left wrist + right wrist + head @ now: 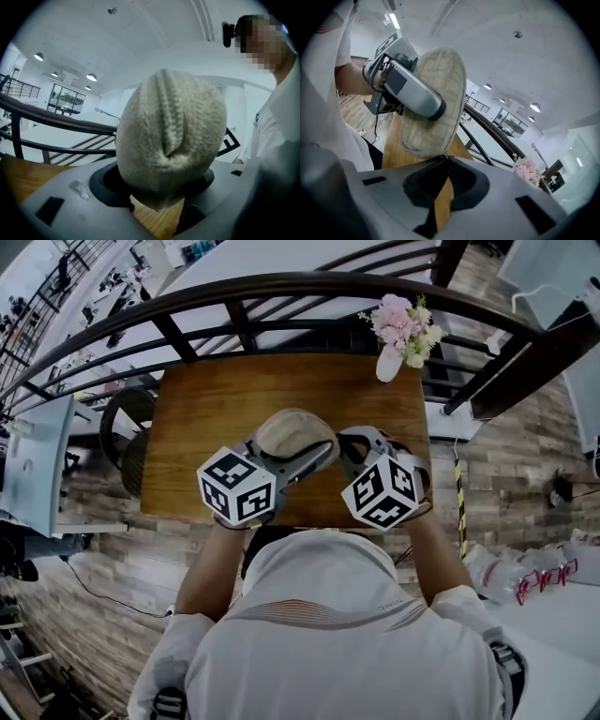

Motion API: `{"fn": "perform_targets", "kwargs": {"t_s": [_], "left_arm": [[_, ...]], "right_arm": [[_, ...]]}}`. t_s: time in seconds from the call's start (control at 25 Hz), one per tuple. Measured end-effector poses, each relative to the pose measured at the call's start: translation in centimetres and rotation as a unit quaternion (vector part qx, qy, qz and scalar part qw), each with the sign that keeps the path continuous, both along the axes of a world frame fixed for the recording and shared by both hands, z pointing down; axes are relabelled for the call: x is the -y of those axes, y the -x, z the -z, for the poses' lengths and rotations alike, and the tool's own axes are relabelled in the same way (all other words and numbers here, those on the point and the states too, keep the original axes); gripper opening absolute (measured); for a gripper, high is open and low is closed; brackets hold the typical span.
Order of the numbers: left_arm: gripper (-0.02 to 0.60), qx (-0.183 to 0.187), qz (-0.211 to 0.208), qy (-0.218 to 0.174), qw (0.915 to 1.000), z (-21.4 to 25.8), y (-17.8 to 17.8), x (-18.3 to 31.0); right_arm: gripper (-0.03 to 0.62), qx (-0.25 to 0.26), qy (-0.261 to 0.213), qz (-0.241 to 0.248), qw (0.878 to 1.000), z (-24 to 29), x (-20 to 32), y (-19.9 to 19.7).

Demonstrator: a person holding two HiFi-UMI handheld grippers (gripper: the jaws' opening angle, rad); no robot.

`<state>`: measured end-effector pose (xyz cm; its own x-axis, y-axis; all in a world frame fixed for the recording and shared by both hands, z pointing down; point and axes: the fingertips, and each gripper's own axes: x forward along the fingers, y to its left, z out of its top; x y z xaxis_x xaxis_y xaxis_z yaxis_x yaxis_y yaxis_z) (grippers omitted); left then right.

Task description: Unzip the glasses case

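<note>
The glasses case point(292, 435) is a beige woven oval pouch held above the wooden table point(206, 409). My left gripper point(314, 448) is shut on it across its width. In the left gripper view the case point(171, 140) stands on end between the jaws of the left gripper point(157, 197), its zip seam running down the middle. In the right gripper view a grey finger point(412, 93) of the left gripper crosses the case point(436, 108). My right gripper point(444, 159) is shut, its tips pinching the small zipper pull at the case's lower end. In the head view the right gripper point(339, 442) meets the case's right side.
A white vase of pink flowers point(403, 334) stands at the table's far right corner and shows as flowers point(528, 169) in the right gripper view. A dark curved railing point(234, 296) runs behind the table. The person stands close to the near edge.
</note>
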<state>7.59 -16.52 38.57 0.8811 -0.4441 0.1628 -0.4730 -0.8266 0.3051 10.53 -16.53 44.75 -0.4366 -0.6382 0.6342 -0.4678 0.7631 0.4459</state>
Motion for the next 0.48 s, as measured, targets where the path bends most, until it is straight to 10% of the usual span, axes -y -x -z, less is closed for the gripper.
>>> {"fn": "perform_targets", "kwargs": {"t_s": [0.48], "left_arm": [[0.287, 0.118, -0.081, 0.035, 0.9890, -3.9, -0.7, -1.8]], "right_arm": [[0.054, -0.071, -0.108, 0.076, 0.989, 0.8, -0.7, 1.0]]}}
